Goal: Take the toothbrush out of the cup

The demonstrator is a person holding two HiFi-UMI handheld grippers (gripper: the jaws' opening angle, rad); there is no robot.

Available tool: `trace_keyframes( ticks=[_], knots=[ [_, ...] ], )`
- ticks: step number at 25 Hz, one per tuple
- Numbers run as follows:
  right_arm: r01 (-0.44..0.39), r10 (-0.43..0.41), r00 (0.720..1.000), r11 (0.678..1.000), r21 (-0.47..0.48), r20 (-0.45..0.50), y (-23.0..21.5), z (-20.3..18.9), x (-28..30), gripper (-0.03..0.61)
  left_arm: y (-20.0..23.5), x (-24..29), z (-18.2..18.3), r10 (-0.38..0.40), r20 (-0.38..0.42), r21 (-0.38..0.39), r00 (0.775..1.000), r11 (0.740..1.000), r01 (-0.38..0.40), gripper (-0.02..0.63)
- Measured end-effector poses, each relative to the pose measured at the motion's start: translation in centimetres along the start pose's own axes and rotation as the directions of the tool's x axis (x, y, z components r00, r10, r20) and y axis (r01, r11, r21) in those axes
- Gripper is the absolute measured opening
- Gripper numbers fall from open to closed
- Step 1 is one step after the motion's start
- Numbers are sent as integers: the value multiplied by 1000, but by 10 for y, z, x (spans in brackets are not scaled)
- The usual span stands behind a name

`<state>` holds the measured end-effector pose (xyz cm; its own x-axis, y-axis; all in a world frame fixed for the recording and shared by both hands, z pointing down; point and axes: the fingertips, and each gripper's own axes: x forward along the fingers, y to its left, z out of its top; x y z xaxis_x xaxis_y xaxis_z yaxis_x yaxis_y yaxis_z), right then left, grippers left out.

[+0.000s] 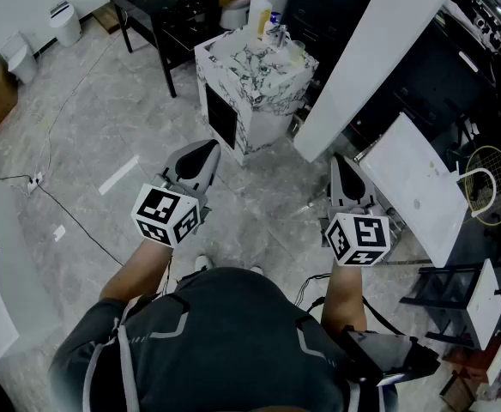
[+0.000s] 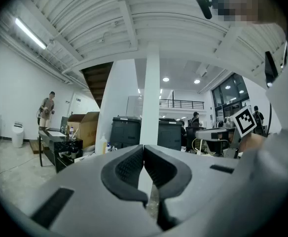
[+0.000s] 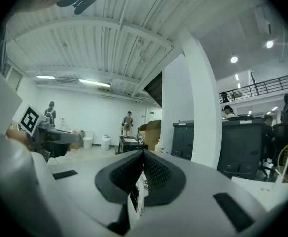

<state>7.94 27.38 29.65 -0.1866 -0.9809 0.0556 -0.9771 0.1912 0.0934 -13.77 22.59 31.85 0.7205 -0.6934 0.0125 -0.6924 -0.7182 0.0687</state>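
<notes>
Apparently the toothbrush and its cup are among the small things on top of the marble-patterned desk, up ahead of the person. A pale bottle stands at the far edge. The cup and brush themselves are too small to pick out for sure. Nothing has been taken out; my read is the task hasn't started and this is the approach or a ready stance.

Left tongs: clenched, the two dark pads meeting tip to tip, nothing between them. That fits, since there's nothing to grab from this far off. Right tongs: also clenched and empty. In the right gripper view the bit of marble pattern low between the jaws is just the desk showing through the gap behind the tips.

Both are held level, side by side, and pointed forward toward the desk, well apart from it, over bare grey floor. The person's forearms are tucked in close to the body, elbows bent. The white pillar rises just right of the desk, so the right tongs would probably have to come in around it.
</notes>
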Motion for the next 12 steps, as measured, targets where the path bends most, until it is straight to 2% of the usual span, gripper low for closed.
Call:
trace_keyframes(
  ticks=[12],
  knots=[
    [4, -3, 1000, 1000, -8, 25, 3, 2, 17, 28, 12, 12, -4, -11, 8, 9, 1000, 1000, 11, 9]
  ],
)
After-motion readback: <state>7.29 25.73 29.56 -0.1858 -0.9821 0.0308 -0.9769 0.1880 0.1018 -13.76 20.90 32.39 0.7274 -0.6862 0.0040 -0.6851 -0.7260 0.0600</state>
